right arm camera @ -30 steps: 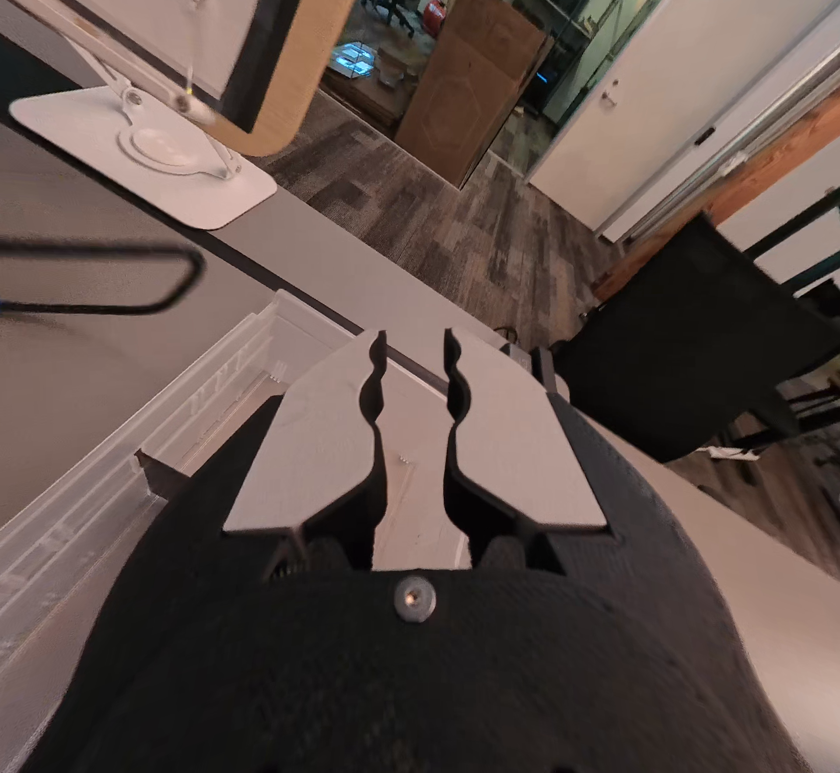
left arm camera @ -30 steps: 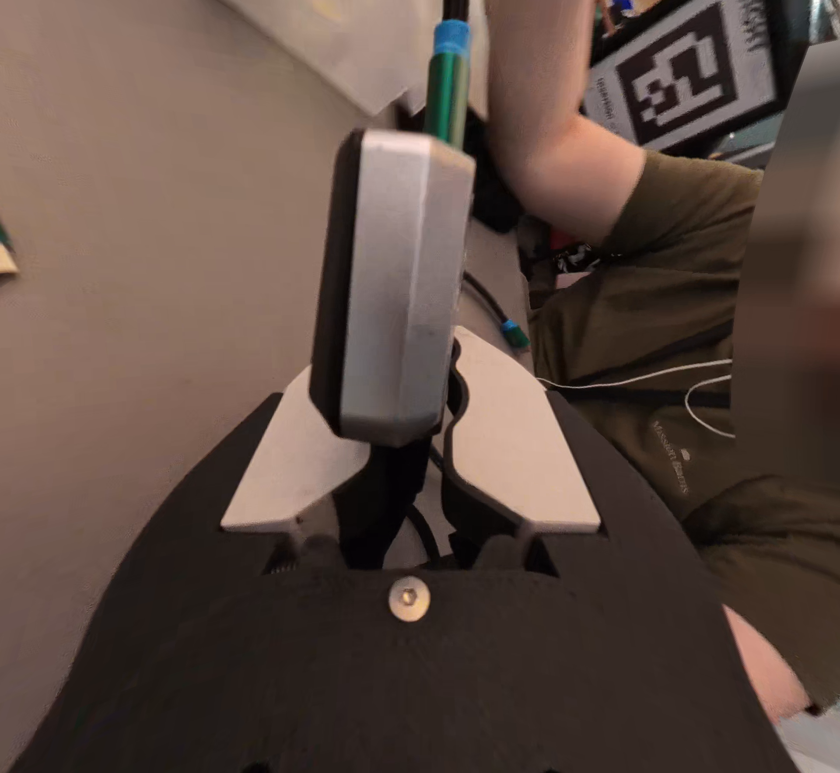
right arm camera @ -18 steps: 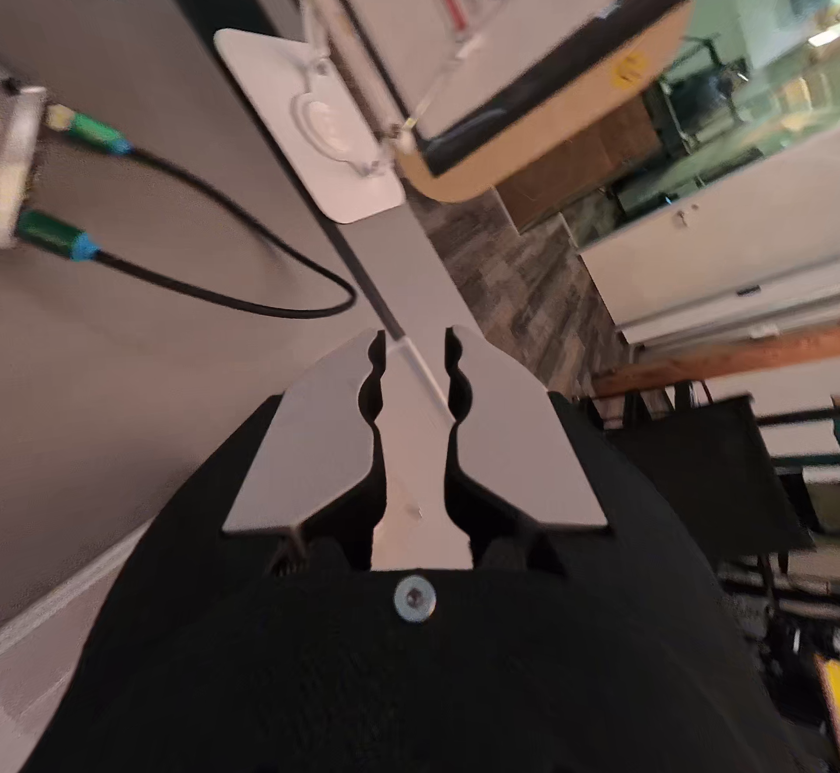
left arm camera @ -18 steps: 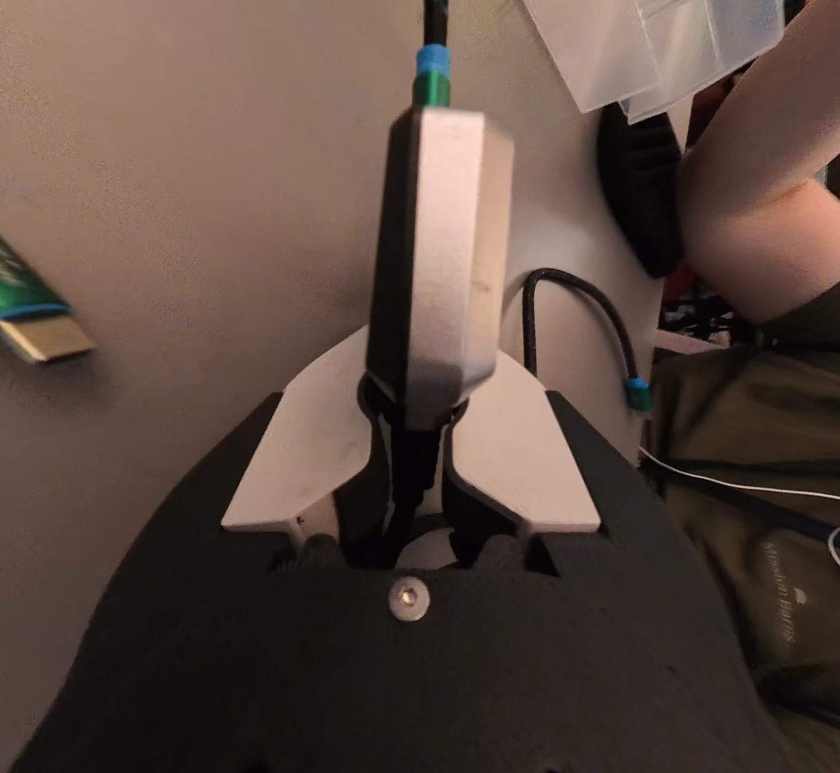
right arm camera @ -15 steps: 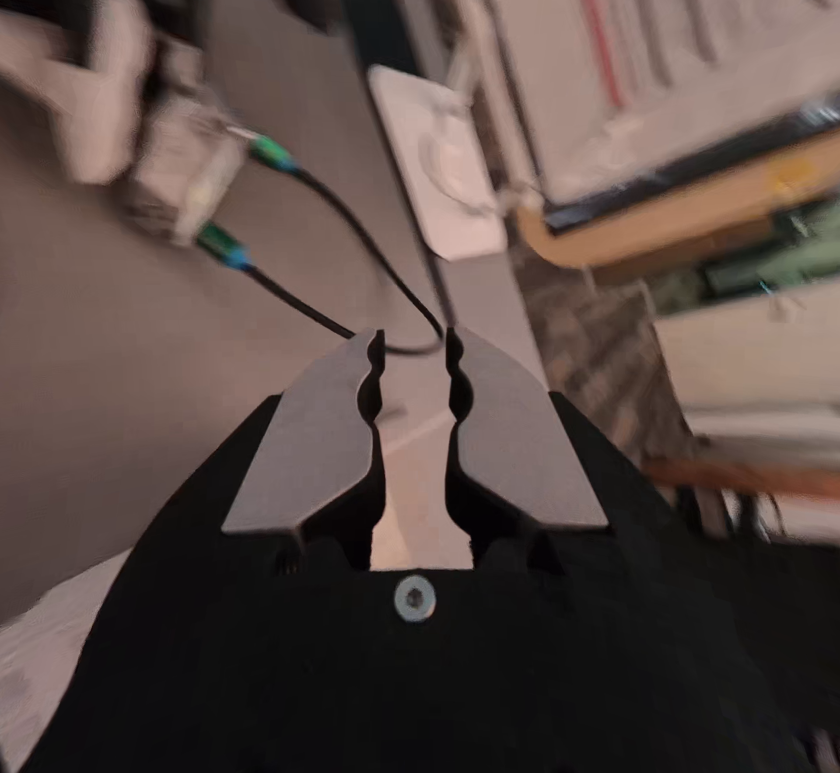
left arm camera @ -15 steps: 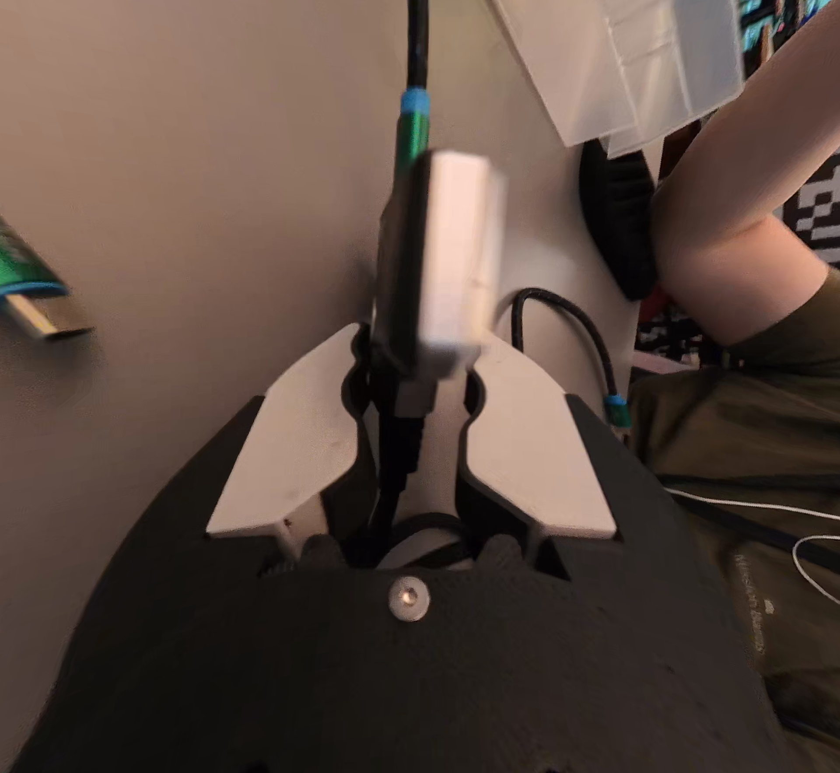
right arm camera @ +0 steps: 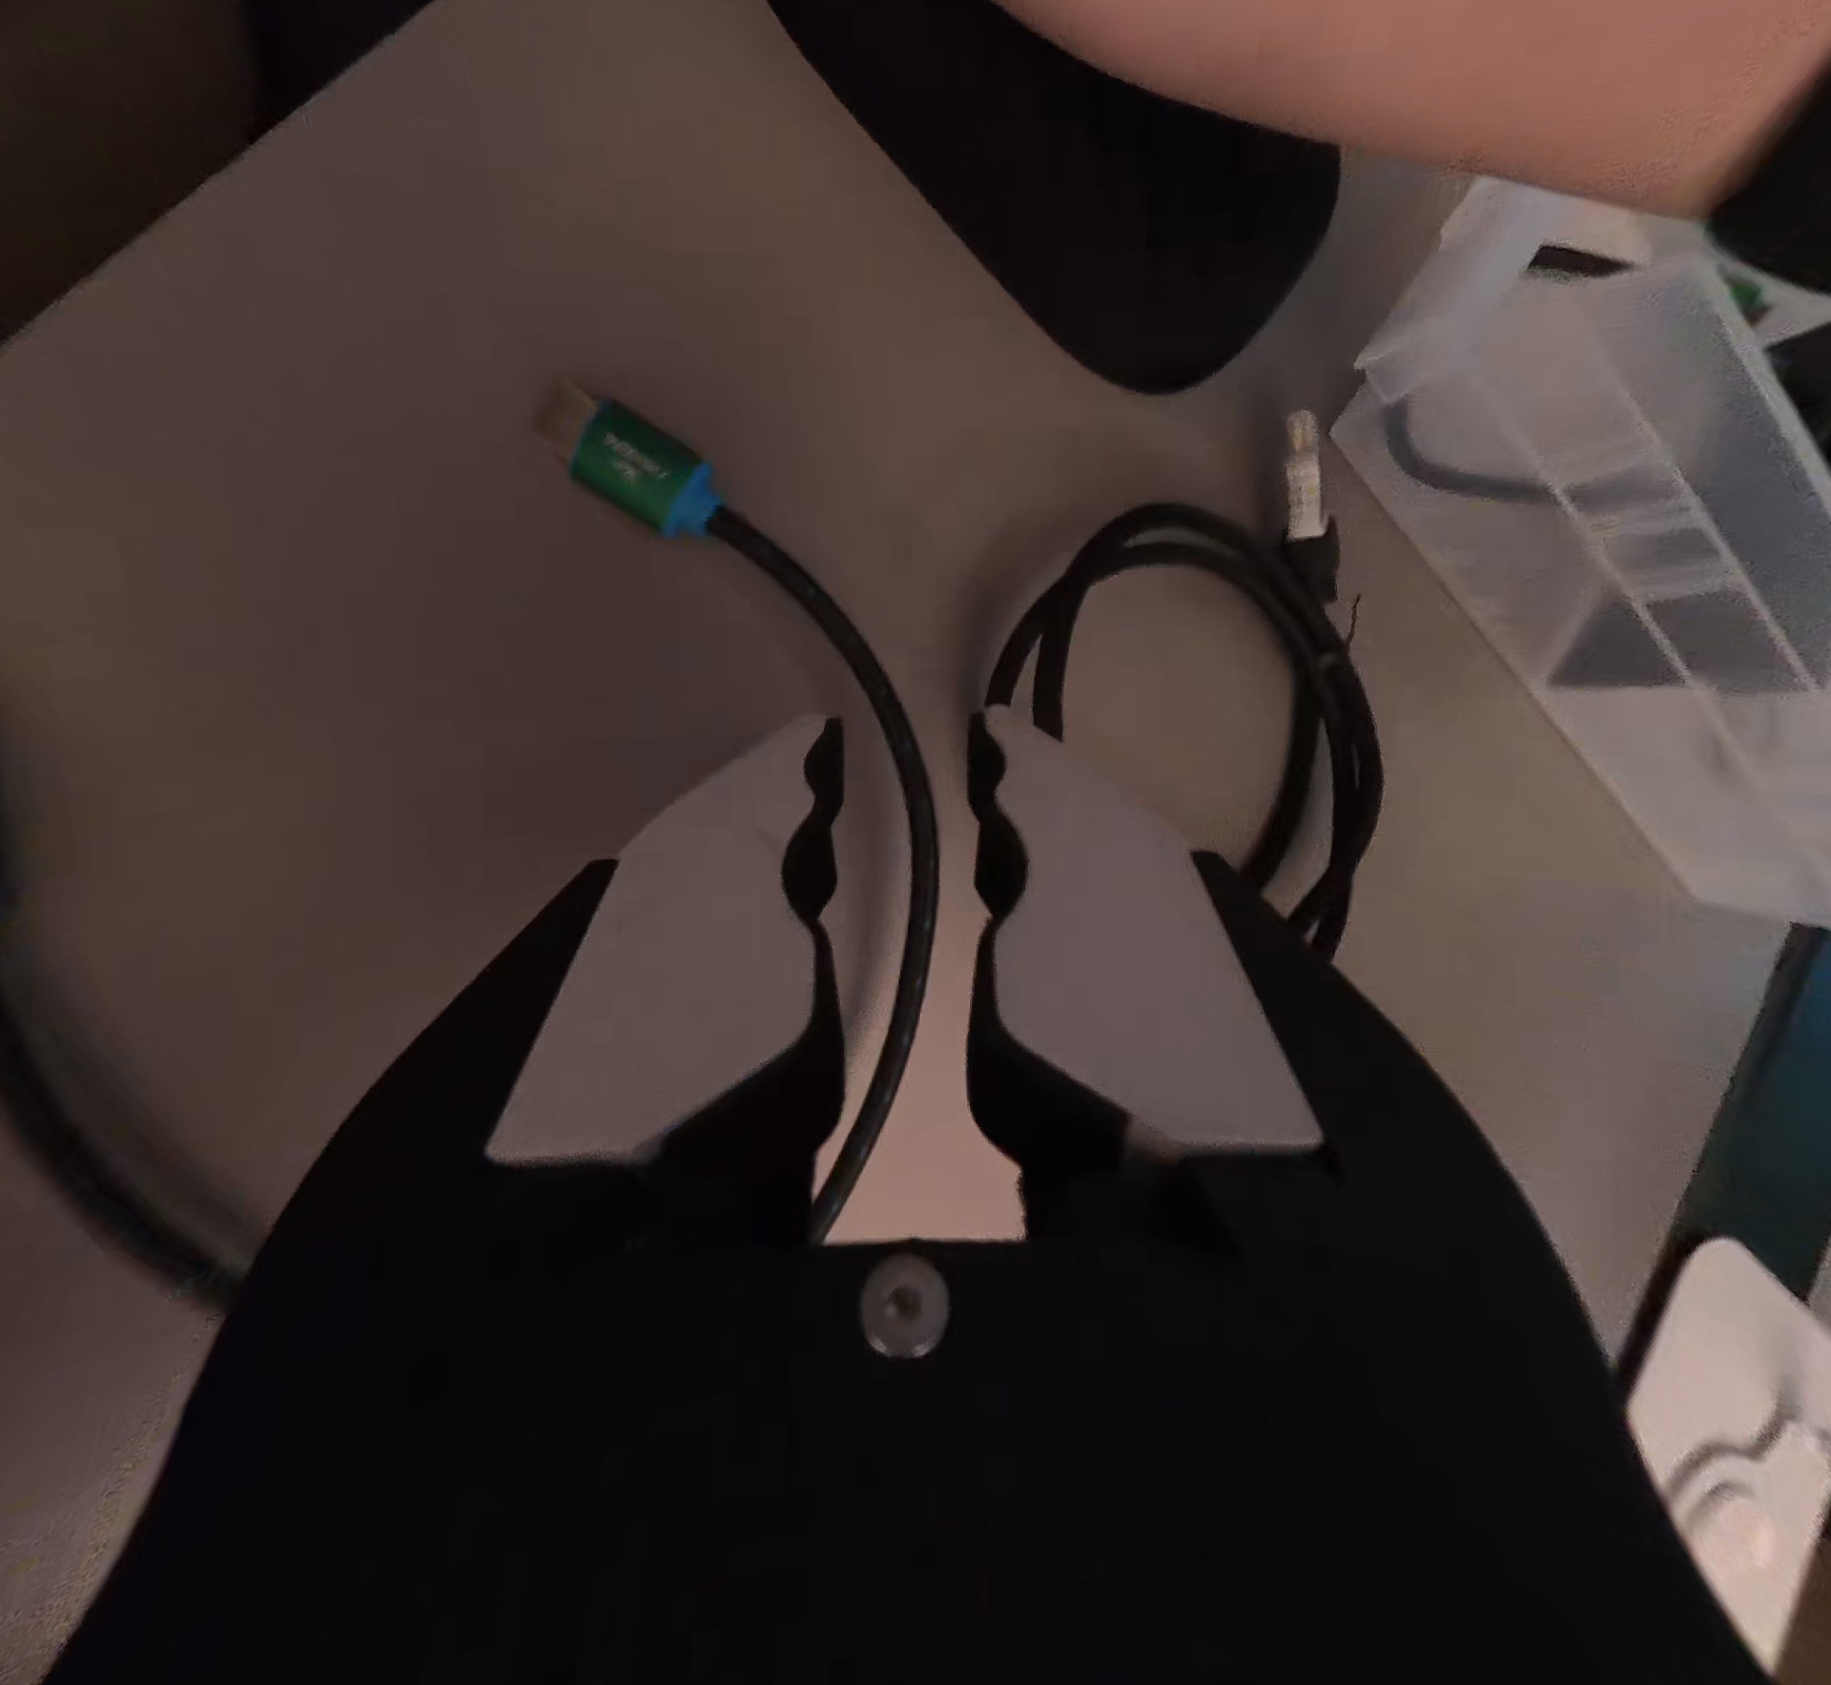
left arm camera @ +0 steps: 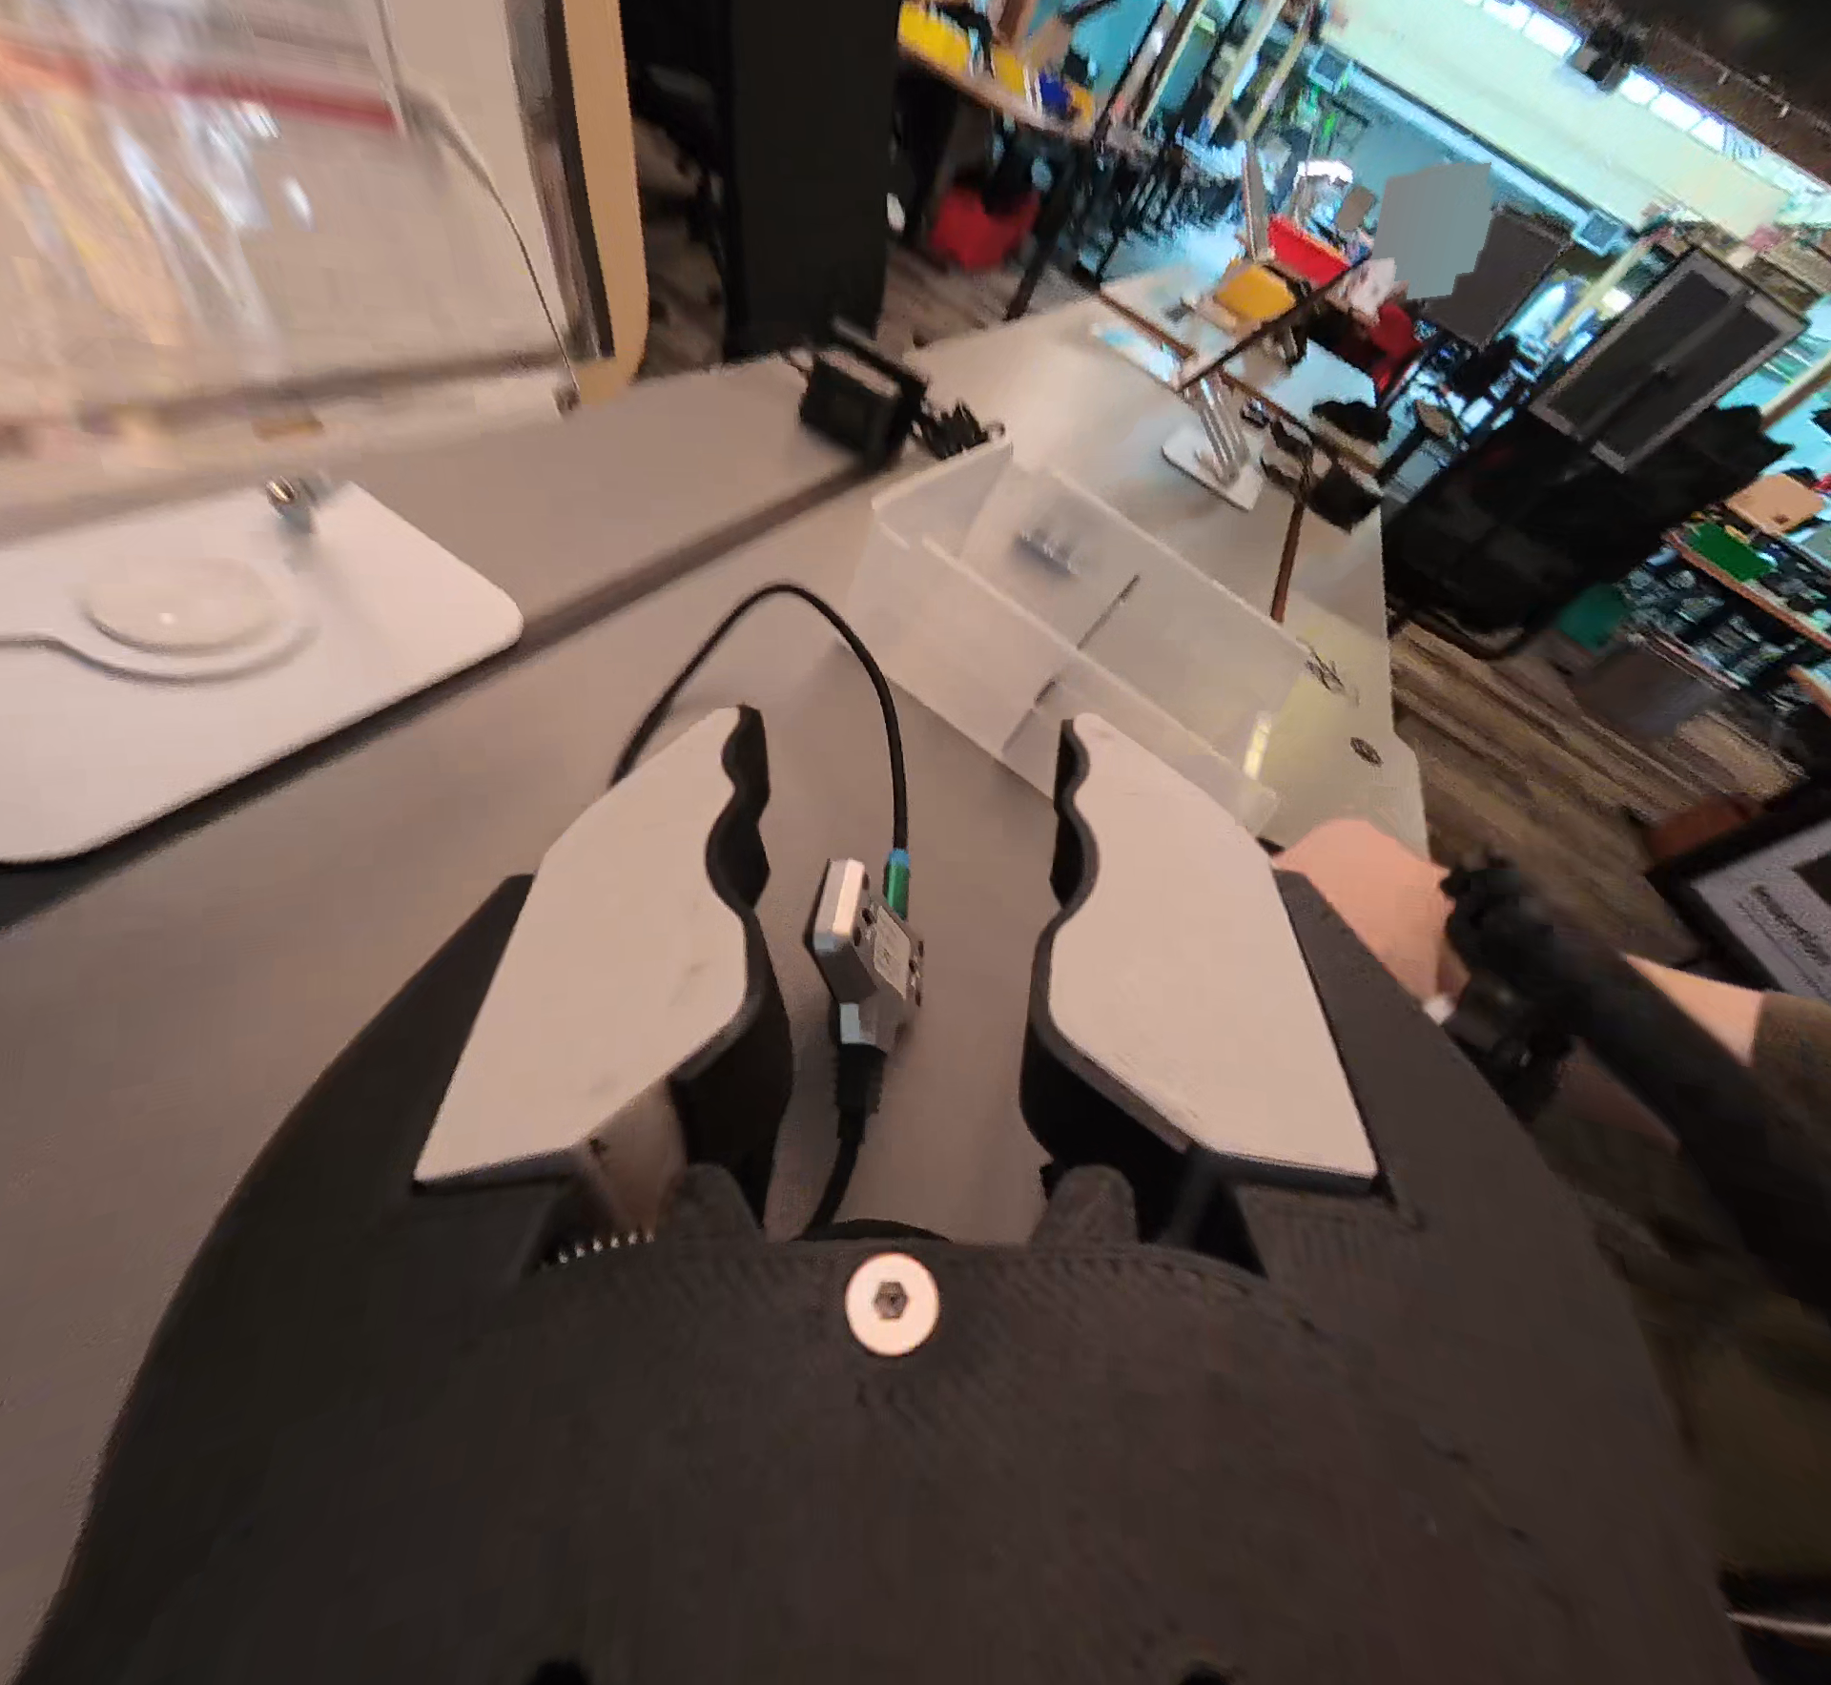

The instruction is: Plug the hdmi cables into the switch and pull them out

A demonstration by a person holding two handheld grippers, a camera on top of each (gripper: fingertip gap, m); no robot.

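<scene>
Judging handling first: the small silver metal HDMI switch box [left arm camera: 864, 942] looks light and rigid, and with smooth flat faces it may slip, so the best hold is across its broad sides, clear of the ports. One green-and-blue HDMI plug [left arm camera: 898, 877] sits in its far end, with a stiff black braided cable [left arm camera: 872, 696] looping away; a second dark lead leaves its near end. Such cables will spring and drag the light box when pulled, so one claw should pin the box while the other takes a plug by its hard metal shell, not the cord.

The switch lies on the grey tabletop [left arm camera: 248, 924], between the spread jaws of the left gripper [left arm camera: 907, 731] but apparently below them, touching neither. That claw is wide open and empty.

Right gripper [right arm camera: 904, 731]: jaws parted, holding nothing. A free green-and-blue plug [right arm camera: 634, 463] lies on the table ahead and left of its tips, unplugged, its cable running back between the jaws without contact, as far as the dim, blurred view allows. Coiled black cord [right arm camera: 1328, 716] lies just right.
</scene>
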